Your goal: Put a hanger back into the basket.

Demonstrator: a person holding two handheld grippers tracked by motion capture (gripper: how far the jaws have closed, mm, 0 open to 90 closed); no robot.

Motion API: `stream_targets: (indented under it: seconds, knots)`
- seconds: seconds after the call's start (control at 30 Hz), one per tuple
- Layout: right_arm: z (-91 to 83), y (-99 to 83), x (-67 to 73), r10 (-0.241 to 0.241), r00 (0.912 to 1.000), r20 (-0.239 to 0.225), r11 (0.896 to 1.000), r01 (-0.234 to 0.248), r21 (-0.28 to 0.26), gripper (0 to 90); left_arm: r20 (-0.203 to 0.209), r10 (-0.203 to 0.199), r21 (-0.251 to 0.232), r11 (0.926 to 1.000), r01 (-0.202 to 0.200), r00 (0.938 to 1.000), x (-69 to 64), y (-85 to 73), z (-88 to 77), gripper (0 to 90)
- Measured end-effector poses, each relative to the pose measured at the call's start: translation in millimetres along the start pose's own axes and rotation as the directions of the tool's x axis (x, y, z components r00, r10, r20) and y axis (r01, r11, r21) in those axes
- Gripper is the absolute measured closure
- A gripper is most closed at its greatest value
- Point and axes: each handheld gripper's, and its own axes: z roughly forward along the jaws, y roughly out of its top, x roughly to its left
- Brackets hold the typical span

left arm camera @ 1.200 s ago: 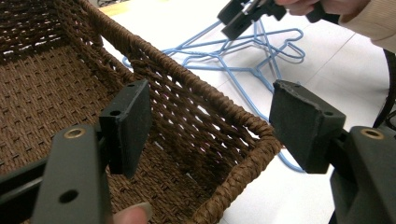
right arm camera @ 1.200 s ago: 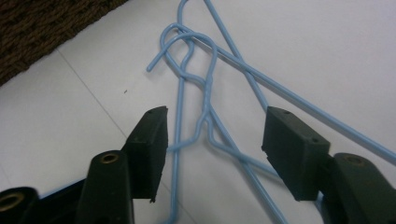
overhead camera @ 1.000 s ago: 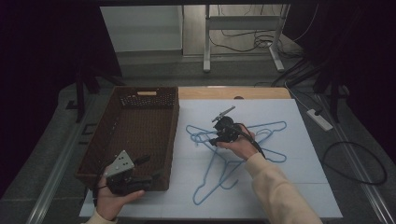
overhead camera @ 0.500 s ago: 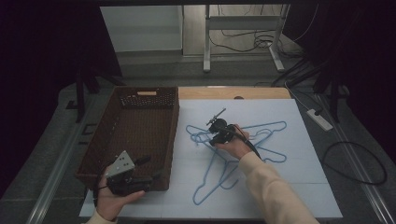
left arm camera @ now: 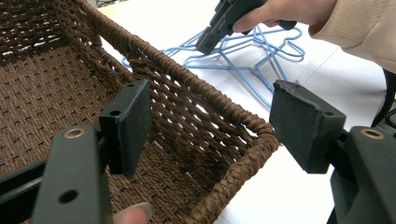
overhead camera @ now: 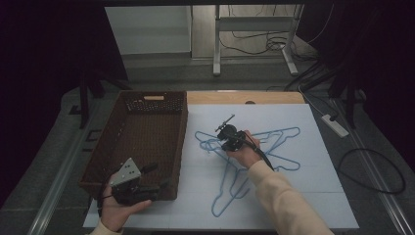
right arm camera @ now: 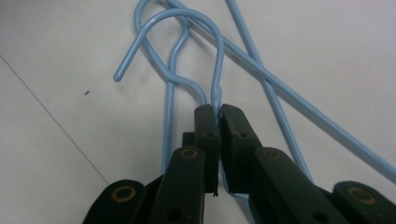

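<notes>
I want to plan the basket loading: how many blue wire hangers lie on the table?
3, tangled and overlapping, so another may hide. One blue wire hanger points right, one toward the person, one is clamped at its neck by the right gripper.

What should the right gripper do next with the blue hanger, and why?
Probably lift a little. The right gripper has just closed on the neck of a blue wire hanger, which crosses other hangers on the mat; a slow lift would likely free it toward the wicker basket.
</notes>
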Motion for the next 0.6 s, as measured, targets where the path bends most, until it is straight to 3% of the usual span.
stream_targets:
  seconds: [0.3,0.6]
  knots:
    - [-22.4,-4.3,-2.8,0.031,0.9995,0.003,0.995,-0.031,-0.098,86.2,0.005,0.011,-0.002,0.9999,-0.011,0.9999,-7.8,6.3,-0.5,31.0]
    - [-42.5,-14.2,-4.7,0.046,0.9989,-0.011,0.984,-0.047,-0.175,86.3,0.026,0.014,0.043,0.9990,-0.015,0.9996,-25.7,22.8,12.7,30.9]
